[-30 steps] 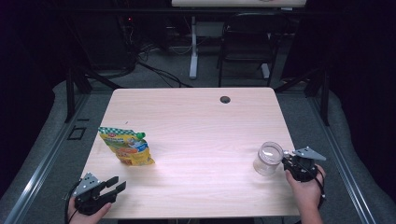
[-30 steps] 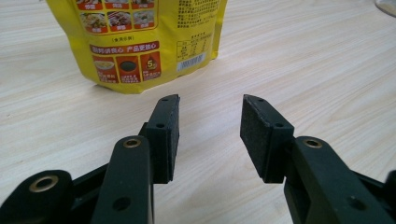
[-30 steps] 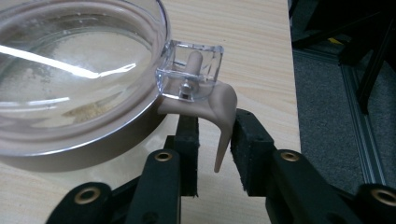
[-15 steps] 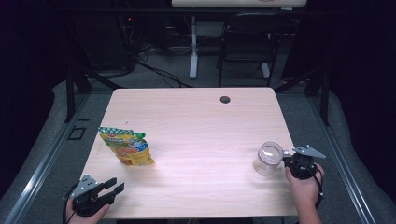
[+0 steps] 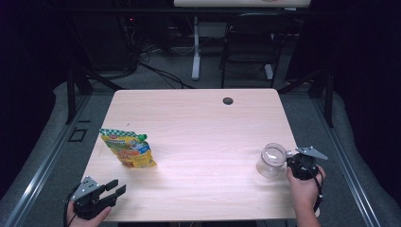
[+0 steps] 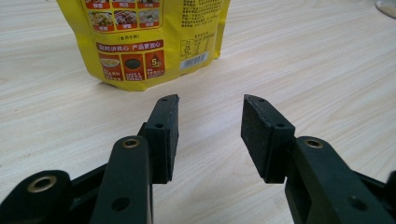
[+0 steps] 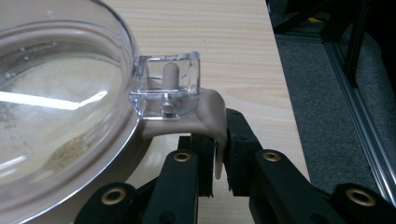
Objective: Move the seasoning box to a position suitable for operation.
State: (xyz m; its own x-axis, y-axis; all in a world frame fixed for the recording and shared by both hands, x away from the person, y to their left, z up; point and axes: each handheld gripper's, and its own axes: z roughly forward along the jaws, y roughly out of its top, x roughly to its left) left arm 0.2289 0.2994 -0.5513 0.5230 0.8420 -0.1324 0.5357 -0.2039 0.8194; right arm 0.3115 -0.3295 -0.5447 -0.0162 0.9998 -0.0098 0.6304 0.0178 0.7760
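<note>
Clear glass jar with clear lid (image 5: pixel 273 160) sitting at right near part of pale wooden tabletop (image 5: pixel 198 123). Right hand-held gripper (image 5: pixel 294 165) just right of jar, jaws having just been closing, now pinching beige flexible tab (image 7: pixel 212 122) of lid latch, beside clear plastic clasp (image 7: pixel 166 85). Left hand-held gripper (image 5: pixel 115 190) resting at near left corner, jaws standing apart, nothing between them. Yellow printed food pouch (image 5: pixel 126 147) lying well left of jar, beyond left gripper.
</note>
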